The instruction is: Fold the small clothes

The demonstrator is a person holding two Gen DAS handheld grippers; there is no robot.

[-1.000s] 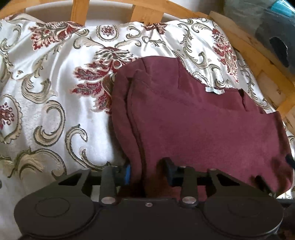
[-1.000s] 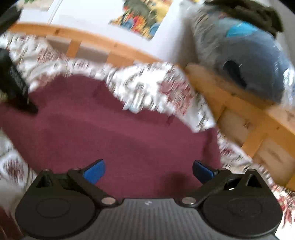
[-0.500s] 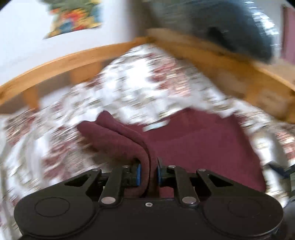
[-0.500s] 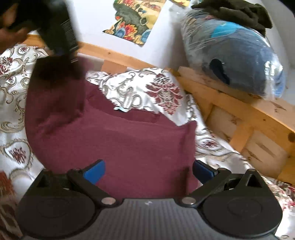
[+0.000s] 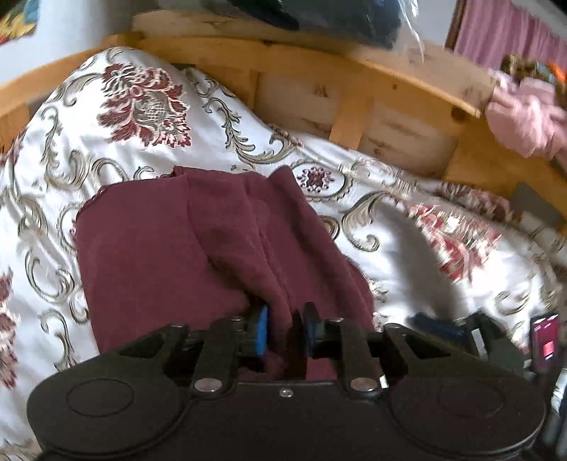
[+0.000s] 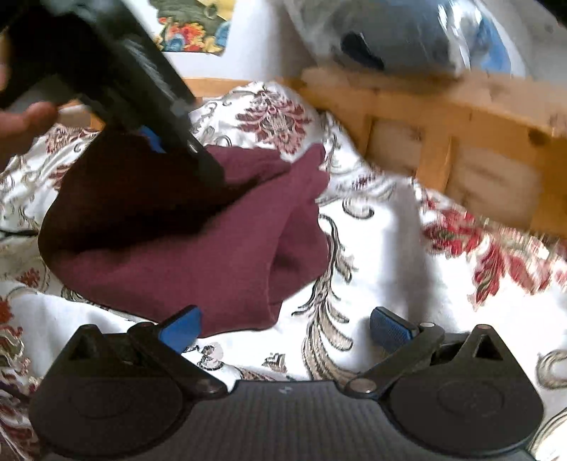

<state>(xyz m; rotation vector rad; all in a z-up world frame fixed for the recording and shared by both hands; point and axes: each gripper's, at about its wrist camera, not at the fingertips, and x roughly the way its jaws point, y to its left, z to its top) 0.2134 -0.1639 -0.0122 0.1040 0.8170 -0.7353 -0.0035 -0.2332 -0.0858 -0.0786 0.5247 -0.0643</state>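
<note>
A maroon garment [image 5: 170, 255] lies on the patterned white bedspread [image 5: 106, 142], folded over on itself. My left gripper [image 5: 283, 333] is shut on a bunched edge of the garment, holding it over the lower layer. In the right wrist view the garment [image 6: 198, 255] lies left of centre, and the left gripper [image 6: 156, 138] comes in from the upper left above it. My right gripper [image 6: 283, 329] is open and empty, low over the bedspread just beside the garment's near right edge.
A wooden bed frame [image 5: 354, 106] runs along the far side. A plastic-wrapped dark bundle [image 6: 407, 35] sits on it. Pink cloth [image 5: 524, 117] lies at the far right. A poster [image 6: 191, 32] hangs on the wall.
My left gripper has carried the garment's edge across to the right, folding it over. My right gripper has shifted right, off the garment and over the bedspread.
</note>
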